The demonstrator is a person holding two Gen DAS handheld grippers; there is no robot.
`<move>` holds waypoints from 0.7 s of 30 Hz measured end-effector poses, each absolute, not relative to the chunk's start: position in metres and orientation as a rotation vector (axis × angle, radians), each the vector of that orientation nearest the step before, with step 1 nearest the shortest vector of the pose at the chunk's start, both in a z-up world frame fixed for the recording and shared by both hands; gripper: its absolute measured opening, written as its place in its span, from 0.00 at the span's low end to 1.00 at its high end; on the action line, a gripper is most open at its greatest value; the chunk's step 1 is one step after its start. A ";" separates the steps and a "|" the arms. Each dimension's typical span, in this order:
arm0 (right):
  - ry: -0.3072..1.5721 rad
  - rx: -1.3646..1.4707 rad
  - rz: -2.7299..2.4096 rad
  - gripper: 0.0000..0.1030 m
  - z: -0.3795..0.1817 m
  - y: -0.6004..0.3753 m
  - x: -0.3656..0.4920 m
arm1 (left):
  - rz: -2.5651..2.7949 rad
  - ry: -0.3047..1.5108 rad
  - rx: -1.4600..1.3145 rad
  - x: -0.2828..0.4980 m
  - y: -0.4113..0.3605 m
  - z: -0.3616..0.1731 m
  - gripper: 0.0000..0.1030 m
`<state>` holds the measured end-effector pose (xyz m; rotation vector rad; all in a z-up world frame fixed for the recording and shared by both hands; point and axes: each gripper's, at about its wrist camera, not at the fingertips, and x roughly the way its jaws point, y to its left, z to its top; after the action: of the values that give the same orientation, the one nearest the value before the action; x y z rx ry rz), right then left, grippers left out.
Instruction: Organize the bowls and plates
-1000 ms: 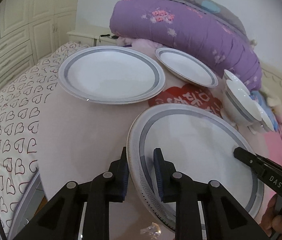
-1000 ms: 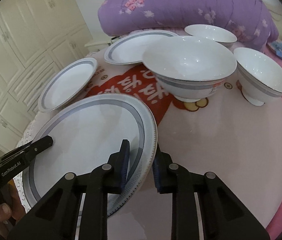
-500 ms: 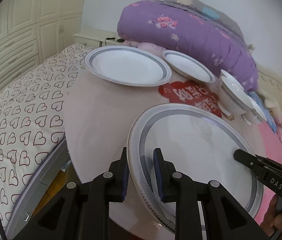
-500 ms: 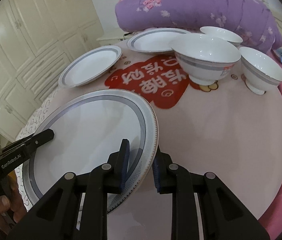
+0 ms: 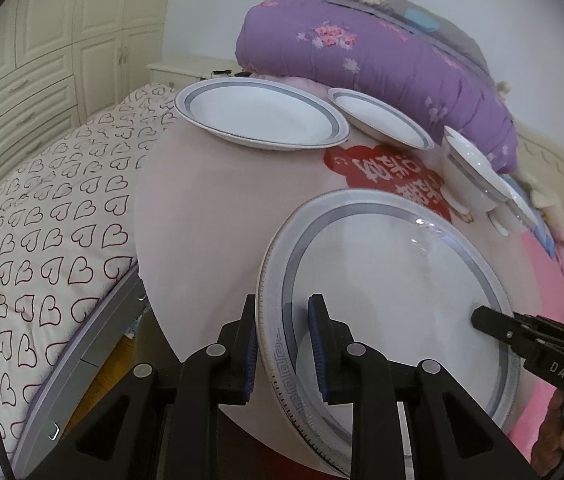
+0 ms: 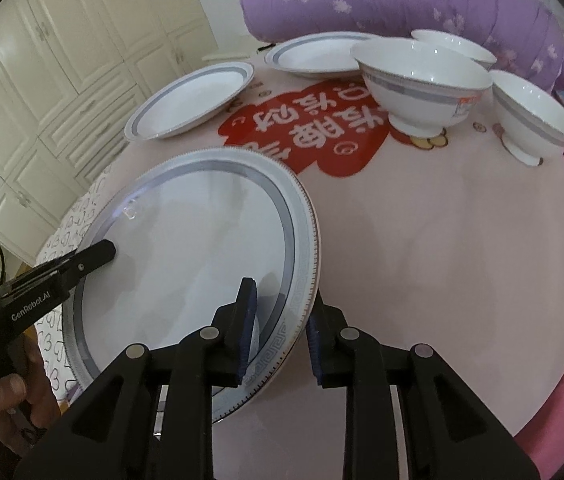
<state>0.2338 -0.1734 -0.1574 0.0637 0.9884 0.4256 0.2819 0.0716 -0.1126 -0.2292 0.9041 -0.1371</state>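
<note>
Cream panelled wardrobes [image 5: 42, 60] line the wall beside a bed with a heart-print sheet [image 5: 42, 220]; a rolled purple quilt [image 5: 382, 64] lies past the round pink table's [image 6: 442, 260] far edge.

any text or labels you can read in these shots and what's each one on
"DAS": white letters on the right gripper body, seen from the left wrist view.
"GenRobot.AI": white letters on the left gripper body, seen from the right wrist view.
Large white Chinese characters on the red patch of the tablecloth: upside down here, I can't read them reliably.
Small red mark on the nearest bowl: too small to read.
</note>
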 end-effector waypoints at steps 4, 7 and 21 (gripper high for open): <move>0.981 0.066 0.415 0.27 -0.157 -0.177 0.232 | -0.133 0.908 -0.226 0.282 0.072 -0.109 0.19; 0.952 0.091 0.408 0.34 -0.149 -0.183 0.233 | -0.117 0.914 -0.219 0.282 0.073 -0.105 0.30; 0.826 0.141 0.471 1.00 -0.091 -0.170 0.276 | 0.030 0.771 -0.201 0.287 0.112 -0.056 0.99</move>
<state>0.2760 -0.1704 -0.0913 0.1409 0.8258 0.4707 0.2870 0.1115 -0.0557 -0.2008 0.7713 0.0299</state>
